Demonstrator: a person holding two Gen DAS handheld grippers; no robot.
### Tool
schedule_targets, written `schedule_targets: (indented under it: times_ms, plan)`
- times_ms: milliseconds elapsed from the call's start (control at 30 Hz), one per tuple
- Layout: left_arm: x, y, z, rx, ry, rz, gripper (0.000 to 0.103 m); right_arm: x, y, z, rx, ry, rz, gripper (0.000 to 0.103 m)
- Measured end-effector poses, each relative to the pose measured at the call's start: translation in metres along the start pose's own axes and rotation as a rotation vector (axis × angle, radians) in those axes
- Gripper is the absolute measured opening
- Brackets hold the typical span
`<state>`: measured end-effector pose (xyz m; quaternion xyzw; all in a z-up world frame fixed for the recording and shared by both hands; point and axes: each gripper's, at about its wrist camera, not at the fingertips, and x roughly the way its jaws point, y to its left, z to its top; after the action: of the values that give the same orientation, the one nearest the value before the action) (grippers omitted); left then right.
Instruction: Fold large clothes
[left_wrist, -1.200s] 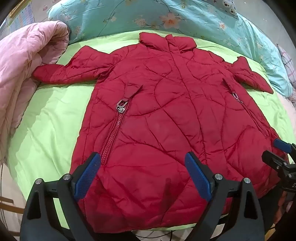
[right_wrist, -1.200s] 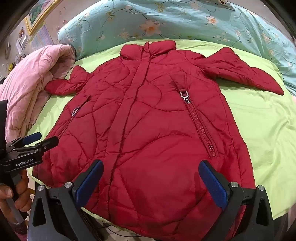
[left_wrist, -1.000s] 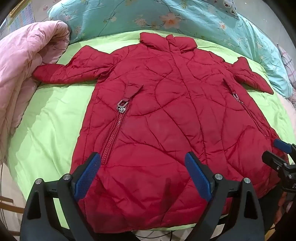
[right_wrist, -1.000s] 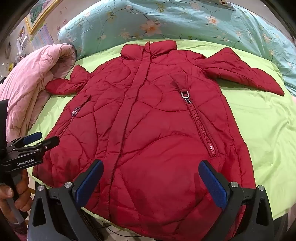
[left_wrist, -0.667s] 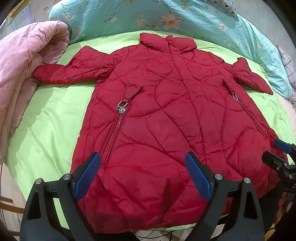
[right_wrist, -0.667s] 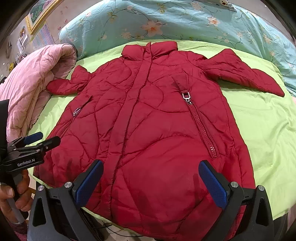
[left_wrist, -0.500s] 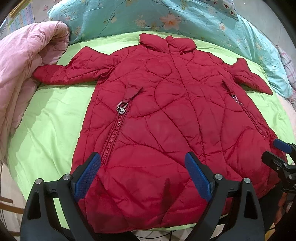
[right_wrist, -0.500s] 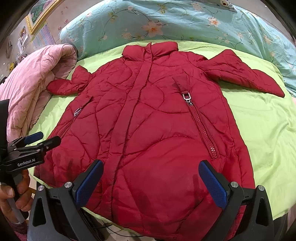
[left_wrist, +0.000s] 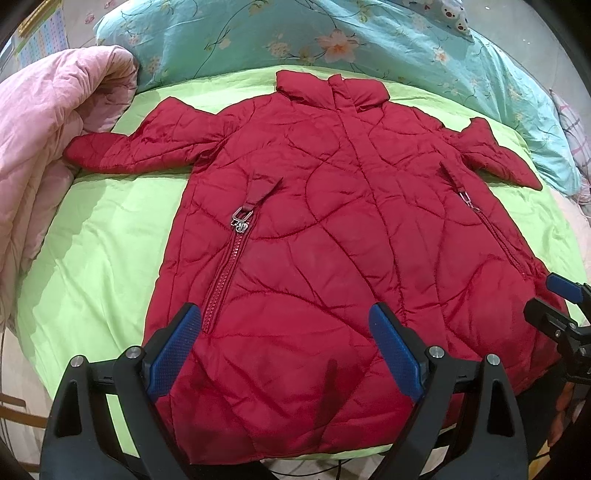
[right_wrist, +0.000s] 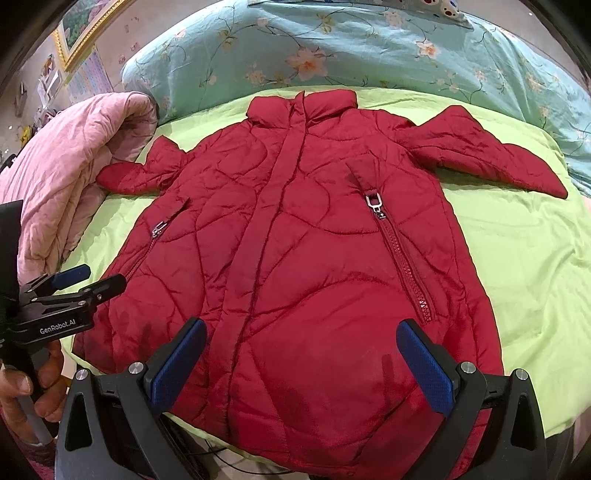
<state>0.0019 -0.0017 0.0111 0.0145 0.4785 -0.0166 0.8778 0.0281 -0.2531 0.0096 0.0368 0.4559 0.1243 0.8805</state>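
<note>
A red quilted coat (left_wrist: 325, 229) (right_wrist: 303, 251) lies flat and front up on the lime green sheet (left_wrist: 103, 229) (right_wrist: 524, 251), collar toward the pillows, both sleeves spread out. Its hem reaches the near edge of the bed. My left gripper (left_wrist: 284, 347) hovers open over the hem on the left half, nothing between its blue pads. My right gripper (right_wrist: 301, 360) is open above the hem's right half. Each gripper shows at the edge of the other's view: the right one (left_wrist: 554, 299) and the left one (right_wrist: 88, 280), held by a hand (right_wrist: 33, 391).
A rumpled pink quilt (left_wrist: 40, 155) (right_wrist: 70, 173) is heaped along the bed's left side, touching the coat's left cuff. A teal floral duvet (left_wrist: 295, 40) (right_wrist: 351, 48) lies across the head of the bed. Cables hang below the near edge.
Almost nothing moves; the views drift very slightly and both grippers stay open above the hem.
</note>
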Motion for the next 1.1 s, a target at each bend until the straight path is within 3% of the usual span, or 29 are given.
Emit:
schedule_targets:
  times_ms: [1100]
  plan:
    - [-0.0012,-0.0022,0.0025,-0.010,0.005,-0.017,0.093,-0.0047,0.0034,0.0063,-0.007,-0.017,0.015,0.103]
